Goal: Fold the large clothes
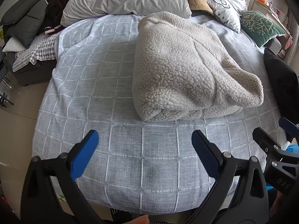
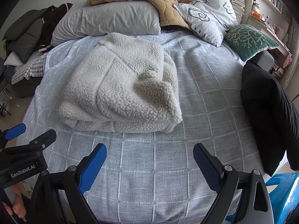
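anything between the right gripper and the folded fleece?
Nothing but bare grid-pattern bedspread lies between the open right gripper and the folded fleece garment; the right wrist view shows it, and the left wrist view agrees.

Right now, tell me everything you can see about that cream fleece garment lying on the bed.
The fleece garment is cream, with a nubby sherpa-like pile and a visible seam across its top. It lies folded into a thick, roughly rectangular bundle on the grey grid-patterned bedspread, stacked layers showing along the near edge, one rounded flap bulging at the right corner. Neither gripper touches it; both hang open in front of it.
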A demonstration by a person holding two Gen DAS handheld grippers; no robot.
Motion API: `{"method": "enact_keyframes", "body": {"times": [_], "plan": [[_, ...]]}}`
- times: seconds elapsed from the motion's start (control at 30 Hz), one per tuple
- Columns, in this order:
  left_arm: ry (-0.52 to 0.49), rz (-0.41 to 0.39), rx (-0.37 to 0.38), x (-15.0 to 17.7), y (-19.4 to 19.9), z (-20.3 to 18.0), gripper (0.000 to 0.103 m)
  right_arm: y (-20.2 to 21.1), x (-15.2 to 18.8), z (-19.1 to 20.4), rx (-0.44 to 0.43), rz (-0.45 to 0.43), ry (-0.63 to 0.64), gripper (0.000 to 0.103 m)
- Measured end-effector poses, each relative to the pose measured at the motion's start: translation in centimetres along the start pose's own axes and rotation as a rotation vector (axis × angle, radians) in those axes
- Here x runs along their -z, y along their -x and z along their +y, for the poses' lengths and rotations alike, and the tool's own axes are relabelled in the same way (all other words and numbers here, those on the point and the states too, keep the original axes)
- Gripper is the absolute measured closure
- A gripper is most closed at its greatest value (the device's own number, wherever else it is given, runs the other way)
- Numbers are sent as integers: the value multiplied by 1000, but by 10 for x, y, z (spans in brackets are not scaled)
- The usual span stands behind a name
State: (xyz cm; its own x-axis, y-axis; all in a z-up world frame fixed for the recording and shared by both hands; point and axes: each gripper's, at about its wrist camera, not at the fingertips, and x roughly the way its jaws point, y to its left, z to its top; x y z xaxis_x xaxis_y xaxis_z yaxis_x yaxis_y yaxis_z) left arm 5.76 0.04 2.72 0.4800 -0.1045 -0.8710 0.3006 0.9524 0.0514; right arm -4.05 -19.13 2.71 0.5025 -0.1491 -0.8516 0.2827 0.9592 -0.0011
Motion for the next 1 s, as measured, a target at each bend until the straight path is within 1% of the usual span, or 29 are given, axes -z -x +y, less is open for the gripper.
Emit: {"method": "enact_keyframes", "body": {"times": [1.0], "plan": [[-2, 3, 5, -1, 2, -3, 4, 1, 0, 0, 1, -1, -11, 8]]}}
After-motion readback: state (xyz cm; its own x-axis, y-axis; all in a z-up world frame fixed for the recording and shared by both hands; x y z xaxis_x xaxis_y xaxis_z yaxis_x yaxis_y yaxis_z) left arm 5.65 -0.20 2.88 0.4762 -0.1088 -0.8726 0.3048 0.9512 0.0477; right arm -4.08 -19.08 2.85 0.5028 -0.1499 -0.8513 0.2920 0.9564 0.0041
